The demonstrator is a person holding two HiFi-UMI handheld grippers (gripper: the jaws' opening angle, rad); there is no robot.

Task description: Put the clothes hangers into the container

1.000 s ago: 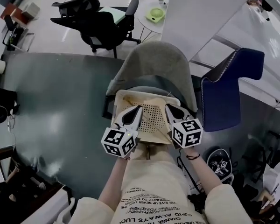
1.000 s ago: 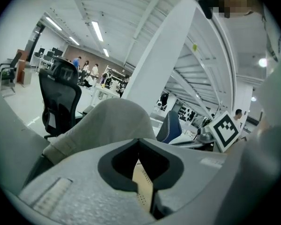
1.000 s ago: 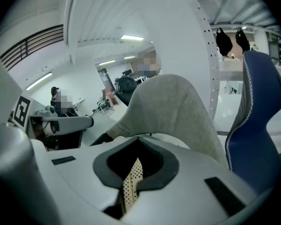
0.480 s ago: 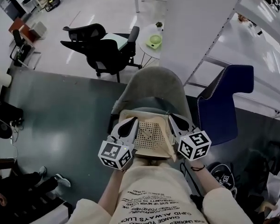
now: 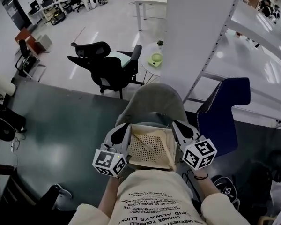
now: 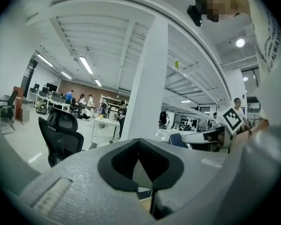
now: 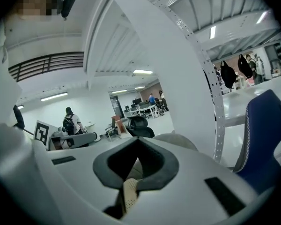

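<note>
A beige perforated basket [image 5: 150, 127] hangs in front of the person's torso, carried between both grippers. Wooden clothes hangers [image 5: 143, 142] lie slanted inside it. My left gripper [image 5: 122, 131] is shut on the basket's left rim; in the left gripper view its jaws [image 6: 145, 172] meet with a sliver of beige below them. On the right rim my right gripper [image 5: 180, 129] is shut, and the right gripper view shows the perforated basket wall [image 7: 129, 193] pinched between its jaws [image 7: 136, 172].
A grey shell chair [image 5: 154, 100] stands just beyond the basket, a blue chair [image 5: 225, 111] to its right. A black office chair [image 5: 103, 67] and a small round table [image 5: 154, 60] stand farther back, beside a white pillar [image 5: 196, 32]. Dark floor mat lies to the left.
The basket, gripped on both sides, has come off the grey chair's seat and moved toward the person's torso. The head view has tipped up and shows more of the room.
</note>
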